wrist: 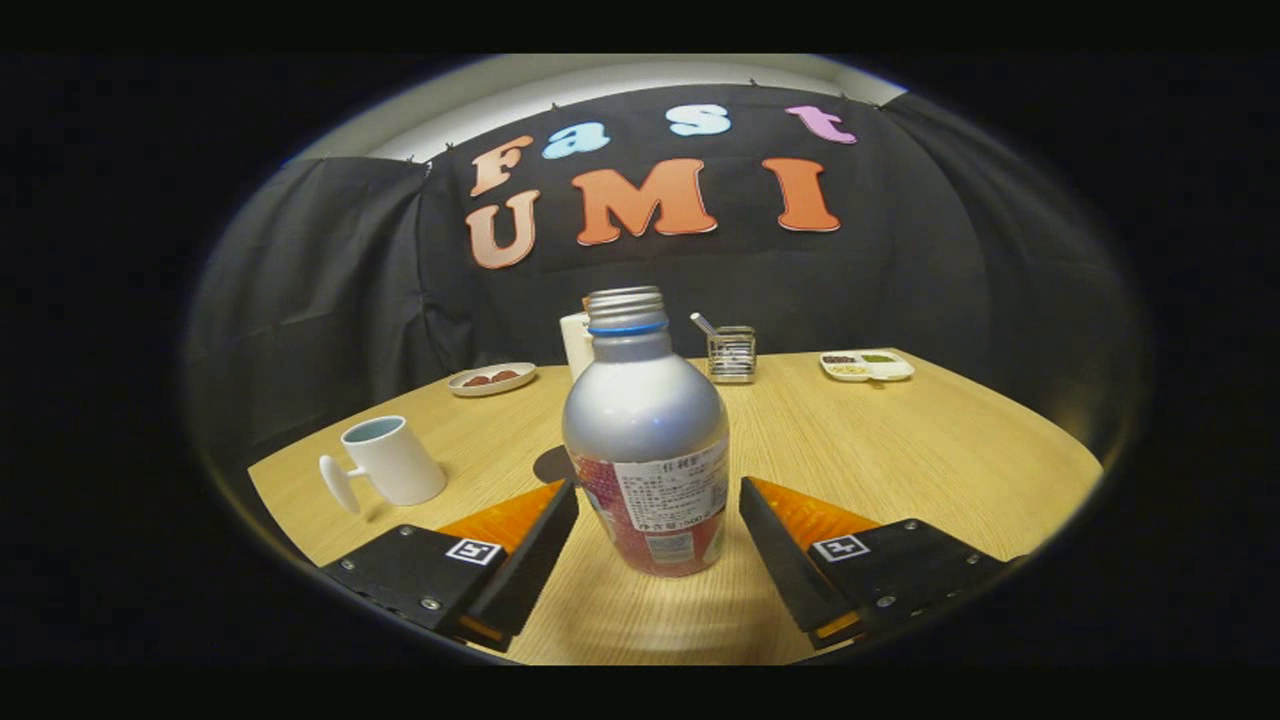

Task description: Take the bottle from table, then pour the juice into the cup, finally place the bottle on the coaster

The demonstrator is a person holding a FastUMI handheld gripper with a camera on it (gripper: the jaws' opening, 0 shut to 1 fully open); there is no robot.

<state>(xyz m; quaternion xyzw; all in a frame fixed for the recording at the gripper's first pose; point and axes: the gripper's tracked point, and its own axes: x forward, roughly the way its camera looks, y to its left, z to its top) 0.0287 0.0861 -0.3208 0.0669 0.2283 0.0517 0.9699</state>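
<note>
we see the bottle [646,440] upright between the fingers of our gripper [658,497] — spread apart, neither touching it — cup [388,460] off left.

The silver metal bottle [645,440] with a red-and-white paper label carried printed text. That print was too small to be read.

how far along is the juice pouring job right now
Nothing looks done yet. In hand: the open tool straddles the upright bottle on the table, its fingers apart from it. Left: grip, pour into the cup, then set the bottle on the dark coaster behind it.
</note>
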